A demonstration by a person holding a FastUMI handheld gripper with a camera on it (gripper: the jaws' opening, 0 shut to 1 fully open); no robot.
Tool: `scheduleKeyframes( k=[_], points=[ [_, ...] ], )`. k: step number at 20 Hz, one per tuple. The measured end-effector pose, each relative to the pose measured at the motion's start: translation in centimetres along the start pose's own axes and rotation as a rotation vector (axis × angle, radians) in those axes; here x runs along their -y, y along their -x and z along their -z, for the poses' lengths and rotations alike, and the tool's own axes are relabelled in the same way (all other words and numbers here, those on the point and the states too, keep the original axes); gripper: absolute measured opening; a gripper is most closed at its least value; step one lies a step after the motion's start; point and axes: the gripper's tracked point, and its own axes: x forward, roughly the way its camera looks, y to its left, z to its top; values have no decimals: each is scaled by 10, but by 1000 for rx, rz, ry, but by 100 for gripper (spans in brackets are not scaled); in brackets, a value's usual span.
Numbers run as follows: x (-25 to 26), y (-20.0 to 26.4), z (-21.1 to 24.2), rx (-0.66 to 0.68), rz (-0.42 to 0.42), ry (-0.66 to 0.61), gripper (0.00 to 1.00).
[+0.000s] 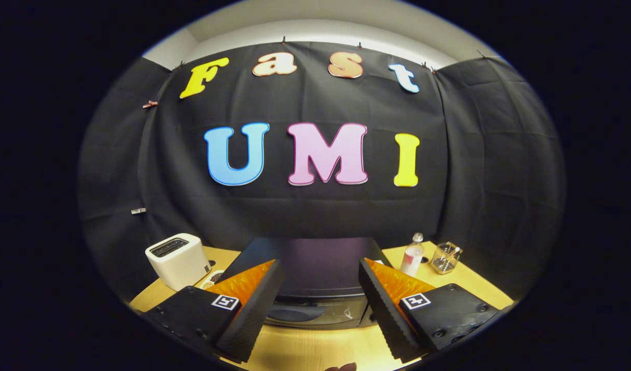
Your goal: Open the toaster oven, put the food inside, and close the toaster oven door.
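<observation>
While gripper (320, 304) hovers above wooden table (315, 350), fingers (256, 304) spread wide, holding nothing | black toaster oven (313, 268) just ahead between fingers, door with handle (297, 313) shut | white toaster (177, 259) beside oven on left | clear bottle (412, 255) and glass jar (445, 257) on right | dish of food (211, 279) partly hidden behind left finger
</observation>
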Motion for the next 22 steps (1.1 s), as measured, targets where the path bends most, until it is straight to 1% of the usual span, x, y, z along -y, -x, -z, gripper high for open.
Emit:
scheduleKeyframes(
  k=[5,9,11,12,16,22],
  points=[
    [-19,-28,58,-123,-19,38,97],
    [-32,-36,87,-191,-24,50,98],
    [-36,-38,84,-182,-22,39,98],
    [-37,-40,87,-192,-25,34,96],
    [-40,-45,90,-221,-19,25,96],
    [-40,-27,95,-224,-19,23,97]
  ],
)
